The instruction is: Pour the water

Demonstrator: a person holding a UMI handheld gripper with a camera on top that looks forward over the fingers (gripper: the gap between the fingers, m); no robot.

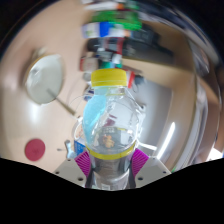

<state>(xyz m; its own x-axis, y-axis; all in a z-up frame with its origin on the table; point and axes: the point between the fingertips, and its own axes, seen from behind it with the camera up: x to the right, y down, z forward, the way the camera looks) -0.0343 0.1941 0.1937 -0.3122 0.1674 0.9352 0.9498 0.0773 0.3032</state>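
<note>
**Between the fingers: one bottle, cap pointing away**

Between the two fingers we have one clear plastic bottle (108, 125), and it fills the middle of our view. We count one yellow cap (111, 76) on it, screwed on at the far end, and a single blue label (98, 122) wrapped around its body. Its long axis runs straight ahead along the fingers, base toward us and cap pointing away, tilted a touch to the right. The gripper (110, 160) is clamped on it: we see both purple pads (85, 156) pressed against the bottle's lower sides, one at each flank, no gap showing.

Under it all is one pale wooden table (175, 110). Off to the left, well apart from the bottle, we see one round white dish (45, 77) resting on the table. Nearer us on that same side lies one small dark red round thing (34, 148), flat on the wood; we cannot tell what it is.

Beyond the cap, at the table's far side, there is a cluster of coloured items (118, 35), red, green and blue among them. They are too small and jumbled for us to count or name.
</note>
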